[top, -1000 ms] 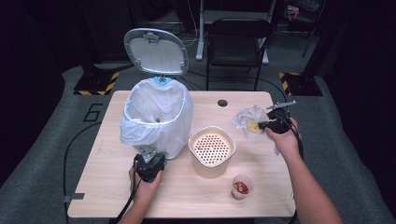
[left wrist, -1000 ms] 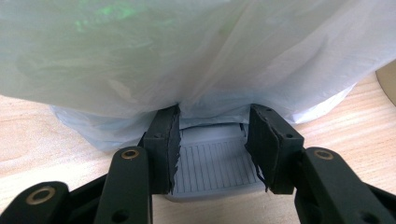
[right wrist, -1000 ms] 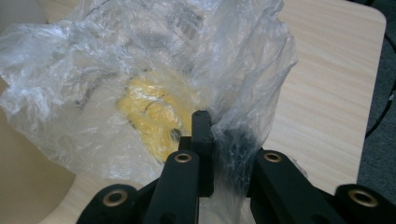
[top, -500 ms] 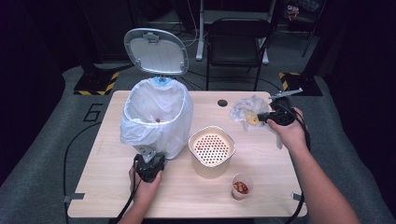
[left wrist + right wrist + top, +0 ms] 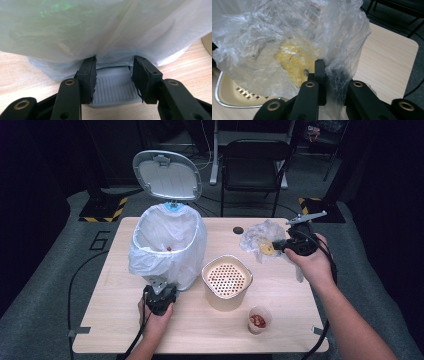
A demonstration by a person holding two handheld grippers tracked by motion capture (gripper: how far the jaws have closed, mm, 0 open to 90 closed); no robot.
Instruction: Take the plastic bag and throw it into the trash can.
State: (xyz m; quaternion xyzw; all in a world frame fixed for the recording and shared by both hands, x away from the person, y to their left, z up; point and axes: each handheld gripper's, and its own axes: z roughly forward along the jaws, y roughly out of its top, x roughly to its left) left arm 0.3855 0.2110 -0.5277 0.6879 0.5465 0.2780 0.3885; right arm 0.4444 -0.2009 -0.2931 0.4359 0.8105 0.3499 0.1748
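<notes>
Right tongs clamped on plastic bag at two o'clock, left tongs gripping bin pedal at seven.

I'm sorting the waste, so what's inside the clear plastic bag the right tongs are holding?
The clear plastic bag, pinched by the right tongs, holds a crumpled yellow lump. The wrinkled film blurs it, so what it is, and anything behind it, can't be made out.

Dark room, grey carpet, black chair behind wood table.
</notes>
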